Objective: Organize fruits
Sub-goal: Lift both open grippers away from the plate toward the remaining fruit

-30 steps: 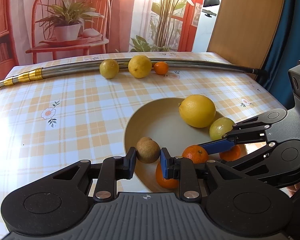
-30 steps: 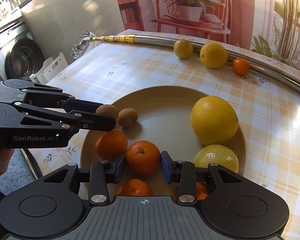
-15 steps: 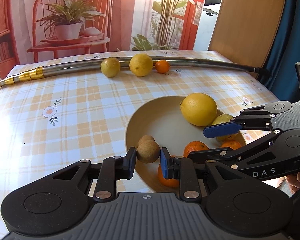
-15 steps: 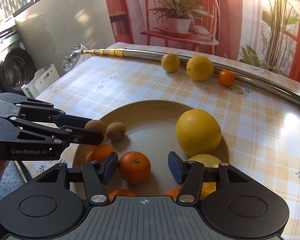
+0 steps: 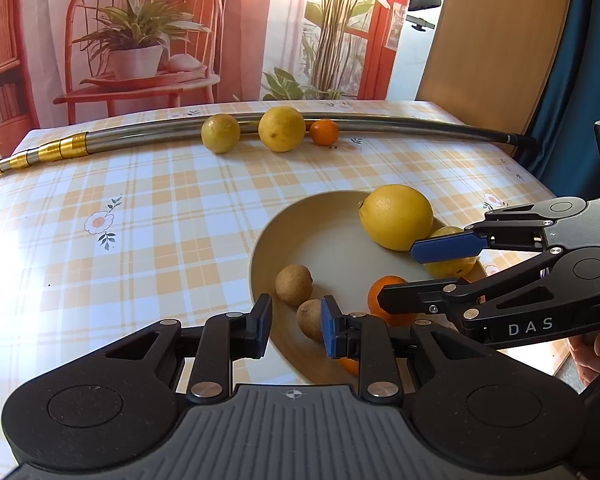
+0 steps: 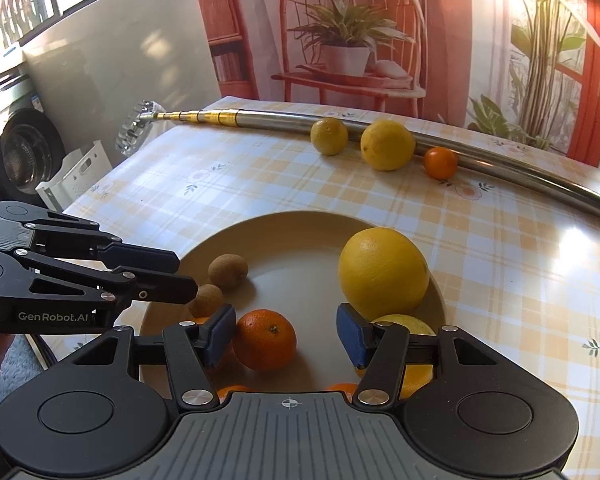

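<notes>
Currently, left wrist view: left hand-held gripper is spread, nothing between the pads; the near kiwi sits just in front of its right pad, second kiwi beyond it, both on the plate. Large lemon sits at the plate's far right edge. Right hand-held gripper reaches in from the right over a mandarin, jaws apart. Three fruits still line up against the metal pole at the back of the surface; probably the pole stops them rolling.

Right wrist view: right hand-held gripper is released and wide, straddling the mandarin without pinching it. Lemon is just past the right pad. Left tool's tips hover beside the two kiwis. My read: like fruits are being grouped on the plate, with the back three left to sort.
</notes>
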{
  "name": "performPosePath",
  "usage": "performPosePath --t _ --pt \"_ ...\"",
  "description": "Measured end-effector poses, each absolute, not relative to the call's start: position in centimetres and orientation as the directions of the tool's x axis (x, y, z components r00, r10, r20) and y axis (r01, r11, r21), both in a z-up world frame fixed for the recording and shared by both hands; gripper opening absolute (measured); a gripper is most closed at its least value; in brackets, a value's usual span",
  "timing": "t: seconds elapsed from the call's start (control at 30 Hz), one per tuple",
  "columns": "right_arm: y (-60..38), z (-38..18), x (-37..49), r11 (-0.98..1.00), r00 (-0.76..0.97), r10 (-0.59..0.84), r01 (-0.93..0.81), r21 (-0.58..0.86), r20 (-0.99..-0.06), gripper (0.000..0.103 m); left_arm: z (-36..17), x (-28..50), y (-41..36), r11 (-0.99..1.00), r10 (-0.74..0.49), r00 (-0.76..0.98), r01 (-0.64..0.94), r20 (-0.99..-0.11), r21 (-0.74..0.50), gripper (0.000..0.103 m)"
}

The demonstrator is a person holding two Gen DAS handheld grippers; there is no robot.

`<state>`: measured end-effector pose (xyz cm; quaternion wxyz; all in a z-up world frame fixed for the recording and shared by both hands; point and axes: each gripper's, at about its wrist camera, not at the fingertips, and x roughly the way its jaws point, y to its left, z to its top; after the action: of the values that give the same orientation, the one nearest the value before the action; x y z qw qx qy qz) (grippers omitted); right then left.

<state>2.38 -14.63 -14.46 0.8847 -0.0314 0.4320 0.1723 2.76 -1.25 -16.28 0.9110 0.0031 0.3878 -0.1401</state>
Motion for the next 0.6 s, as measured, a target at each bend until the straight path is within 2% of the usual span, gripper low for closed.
performPosePath --t 0.6 --pt "-16.3 -12.0 2.9 0.956 0.665 0.238 -0.288 0.05 -0.708 0.053 -15.8 3.3 -0.1 0.972 -0.224 0.664 0.201 -0.713 -0.119 0.028"
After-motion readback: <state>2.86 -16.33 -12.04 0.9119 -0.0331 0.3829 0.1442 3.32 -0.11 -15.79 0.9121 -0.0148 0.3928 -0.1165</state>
